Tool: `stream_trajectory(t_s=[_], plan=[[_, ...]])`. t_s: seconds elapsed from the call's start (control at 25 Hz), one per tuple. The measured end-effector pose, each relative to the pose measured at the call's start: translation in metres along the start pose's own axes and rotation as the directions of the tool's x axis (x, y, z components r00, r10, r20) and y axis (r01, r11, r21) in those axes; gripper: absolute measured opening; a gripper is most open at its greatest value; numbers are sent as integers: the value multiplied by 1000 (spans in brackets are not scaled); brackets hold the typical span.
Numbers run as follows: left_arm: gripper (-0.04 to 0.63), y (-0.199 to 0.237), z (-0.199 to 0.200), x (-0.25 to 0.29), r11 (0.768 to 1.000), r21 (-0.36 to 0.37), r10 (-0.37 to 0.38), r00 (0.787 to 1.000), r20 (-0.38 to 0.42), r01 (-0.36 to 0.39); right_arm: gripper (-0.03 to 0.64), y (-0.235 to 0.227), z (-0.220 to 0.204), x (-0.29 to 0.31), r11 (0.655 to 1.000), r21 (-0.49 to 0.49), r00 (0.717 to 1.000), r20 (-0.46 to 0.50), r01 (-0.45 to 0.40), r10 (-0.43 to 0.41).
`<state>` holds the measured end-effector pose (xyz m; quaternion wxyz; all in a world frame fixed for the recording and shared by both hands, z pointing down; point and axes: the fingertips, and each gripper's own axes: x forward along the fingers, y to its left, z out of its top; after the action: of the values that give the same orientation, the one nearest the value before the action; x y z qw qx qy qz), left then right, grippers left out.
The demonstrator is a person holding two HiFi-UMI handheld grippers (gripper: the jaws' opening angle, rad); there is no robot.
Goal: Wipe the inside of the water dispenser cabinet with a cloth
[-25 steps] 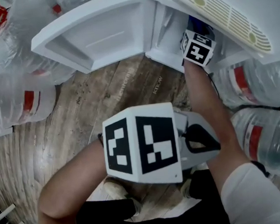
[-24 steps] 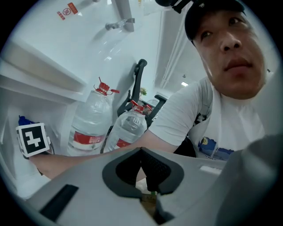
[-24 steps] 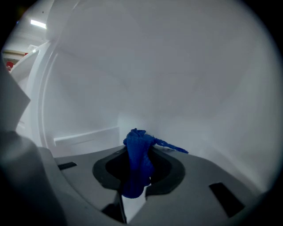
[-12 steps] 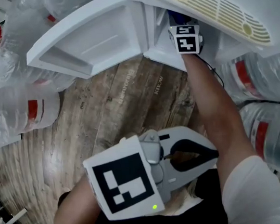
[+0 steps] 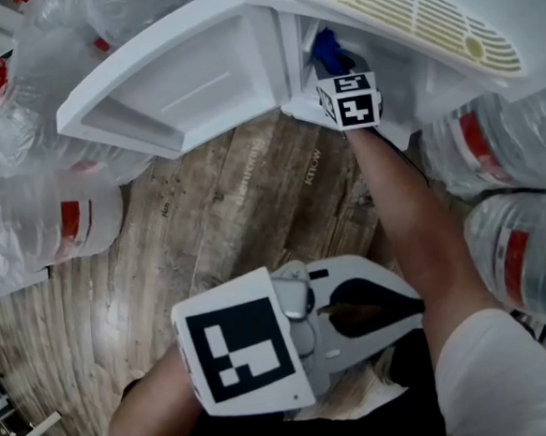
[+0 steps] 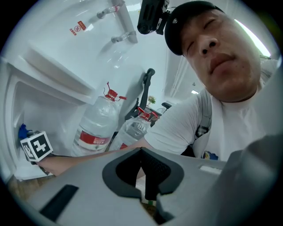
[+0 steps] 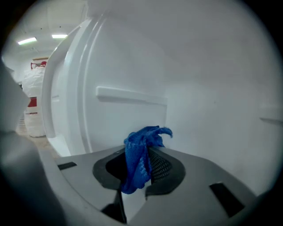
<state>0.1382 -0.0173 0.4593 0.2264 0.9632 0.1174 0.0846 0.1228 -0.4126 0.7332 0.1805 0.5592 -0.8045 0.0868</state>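
Right gripper [image 7: 142,167]: jaws clamped on the cloth. It reaches into the cabinet opening, with its marker cube [image 5: 350,101] at the opening's front edge in the head view.
Cloth [image 7: 140,152]: blue and bunched, pinched between the right jaws, with a crumpled tuft standing above them. It is inside the cabinet near the back wall; whether it touches the wall cannot be told.
Cabinet [image 7: 208,84]: white interior with plain walls. A narrow rail [image 7: 131,97] runs across the wall ahead of the cloth.
Door [image 5: 173,79]: white, swung open to the left of the opening, with its recessed inner face toward the head camera.
Grille [image 5: 407,12]: cream slotted panel on the dispenser, above the opening in the head view.
Forearm [image 5: 400,212]: bare, stretched from the lower right up to the right gripper.
Left gripper [image 6: 142,174]: jaws together with nothing between them. It is held low near the person's body, well apart from the cabinet.
Bottles [image 5: 526,258]: large, clear, with red labels. Two are to the right of the cabinet, and others are to the left beside the door.
Floor [image 5: 216,217]: wood planks.
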Motion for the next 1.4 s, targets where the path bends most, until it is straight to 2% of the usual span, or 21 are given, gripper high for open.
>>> stream_trajectory(t_s=[0.24, 0.48, 0.64, 0.76, 0.84, 0.92, 1.32, 1.4], plan=[[0, 10, 7, -5, 998, -39, 41, 998, 39, -39, 84, 16, -6, -18, 997, 50, 998, 22, -54, 53], [0, 13, 8, -7, 998, -45, 50, 998, 40, -48, 83, -38, 28, -21, 996, 89, 994, 102, 27, -36], [0, 14, 6, -7, 998, -43, 56, 998, 32, -55, 84, -56, 61, -19, 993, 119, 987, 158, 12, -31], [0, 17, 5, -6, 996, -55, 67, 997, 31, -66, 84, -45, 77, -17, 996, 82, 983, 181, -40, 24], [0, 18, 4, -6, 996, -57, 71, 997, 28, -69, 86, -38, 79, -19, 994, 91, 981, 189, -56, 38], [0, 18, 4, -6, 995, -64, 73, 997, 32, -71, 86, -30, 75, -22, 993, 102, 980, 192, -64, 43], [0, 15, 4, -2, 996, -69, 53, 998, 30, -51, 87, 27, 49, -53, 993, -1, 979, 167, -120, 118], [0, 14, 5, -1, 997, -66, 48, 998, 29, -46, 86, 27, 48, -58, 994, -12, 979, 169, -112, 113]])
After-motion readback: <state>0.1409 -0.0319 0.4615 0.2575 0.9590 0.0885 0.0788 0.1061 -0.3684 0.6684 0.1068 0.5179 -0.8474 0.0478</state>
